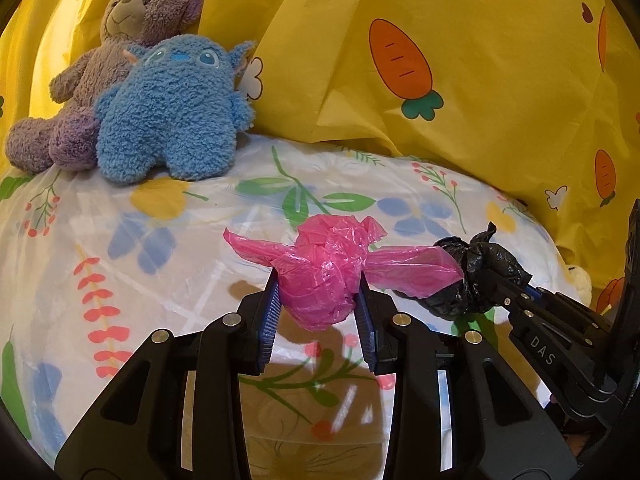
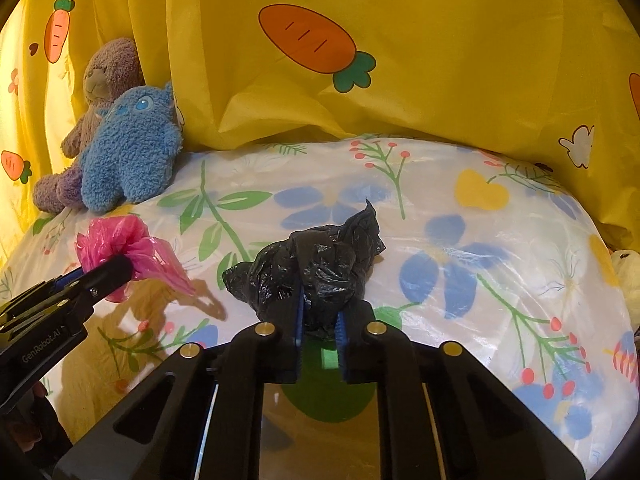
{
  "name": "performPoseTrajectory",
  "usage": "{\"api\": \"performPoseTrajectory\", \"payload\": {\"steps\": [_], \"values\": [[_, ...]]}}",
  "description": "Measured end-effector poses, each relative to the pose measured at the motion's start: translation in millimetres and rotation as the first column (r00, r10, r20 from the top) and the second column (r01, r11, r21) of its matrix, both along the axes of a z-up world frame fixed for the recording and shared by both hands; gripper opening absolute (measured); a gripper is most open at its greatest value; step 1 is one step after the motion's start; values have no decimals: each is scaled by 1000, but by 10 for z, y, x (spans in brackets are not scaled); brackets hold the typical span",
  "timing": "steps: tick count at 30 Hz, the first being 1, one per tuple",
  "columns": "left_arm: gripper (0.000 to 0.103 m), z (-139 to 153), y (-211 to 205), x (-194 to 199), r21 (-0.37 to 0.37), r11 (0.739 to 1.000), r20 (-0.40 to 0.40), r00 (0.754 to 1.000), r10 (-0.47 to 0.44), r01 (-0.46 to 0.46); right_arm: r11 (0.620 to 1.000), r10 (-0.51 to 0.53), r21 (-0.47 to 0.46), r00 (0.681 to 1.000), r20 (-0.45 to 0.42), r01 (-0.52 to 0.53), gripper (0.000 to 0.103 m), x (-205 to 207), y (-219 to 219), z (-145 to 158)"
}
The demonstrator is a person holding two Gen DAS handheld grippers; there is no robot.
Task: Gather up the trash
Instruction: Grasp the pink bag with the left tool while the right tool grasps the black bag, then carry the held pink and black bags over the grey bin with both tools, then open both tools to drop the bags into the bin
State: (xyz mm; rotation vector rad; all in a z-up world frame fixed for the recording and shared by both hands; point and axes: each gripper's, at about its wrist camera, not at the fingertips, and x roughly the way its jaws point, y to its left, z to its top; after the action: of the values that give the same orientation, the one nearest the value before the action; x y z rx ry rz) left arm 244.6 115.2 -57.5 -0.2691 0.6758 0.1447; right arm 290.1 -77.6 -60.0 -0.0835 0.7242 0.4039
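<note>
We are gripping a crumpled pink bag (image 1: 324, 276) in our left gripper (image 1: 319, 312), its jaws clenched on it. Our right gripper (image 2: 319, 322) is clamping a black bag (image 2: 316, 270) above the floral sheet (image 2: 480, 280).

My left gripper (image 1: 318, 300) covered the flanks of the pink bag (image 1: 326, 268), so I could not see how deep my pads bit. In my right wrist view the same bag (image 2: 116, 238) was half hidden behind that gripper's fingers. My right gripper (image 2: 318, 320) hid the underside of the black bag (image 2: 316, 268); in the left view its far end (image 1: 476, 264) ran behind the pink bag's tail. The purple bear (image 1: 120, 40) sat mostly behind the blue plush (image 1: 172, 112). A pale, fuzzy thing (image 2: 628, 276) at the right edge was cut off, and I couldn't tell what it was.
</note>
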Motion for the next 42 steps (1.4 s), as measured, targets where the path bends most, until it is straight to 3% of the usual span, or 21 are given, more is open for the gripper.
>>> {"api": "performPoseTrajectory", "payload": {"steps": [7,15,22,25,28,32,34,36,39,42], "values": [[34,-35,-14,10,7,1000,0,1000,-6,6,999,-43,32,998,35,42,7,-182,-222,191],[34,65,-221,-64,58,996,36,997,-63,61,995,-76,70,985,152,66,6,-756,-694,581],[34,399,-971,-374,48,969,89,965,-246,243,981,-178,117,954,241,154,6,-1292,-1409,797],[34,558,-1588,-503,50,924,111,917,-383,380,964,-259,138,931,258,229,6,-1458,-1766,829],[34,740,-2266,-615,67,850,138,839,-527,523,934,-356,149,888,290,326,6,-1645,-2162,890],[34,924,-3049,-599,19,741,161,729,-665,672,856,-510,124,778,367,502,6,-1901,-2699,973],[34,954,-3378,-512,-21,696,163,689,-706,718,802,-577,112,714,396,586,6,-2009,-2964,988],[34,949,-3676,-434,-76,647,157,650,-744,759,757,-628,113,670,396,643,6,-2053,-3224,965],[35,923,-4067,-369,-116,583,157,594,-789,804,719,-676,130,642,361,683,6,-2074,-3529,896],[38,849,-4391,-343,-124,539,146,552,-821,833,711,-692,143,648,318,689,7,-2042,-3711,794]]}}
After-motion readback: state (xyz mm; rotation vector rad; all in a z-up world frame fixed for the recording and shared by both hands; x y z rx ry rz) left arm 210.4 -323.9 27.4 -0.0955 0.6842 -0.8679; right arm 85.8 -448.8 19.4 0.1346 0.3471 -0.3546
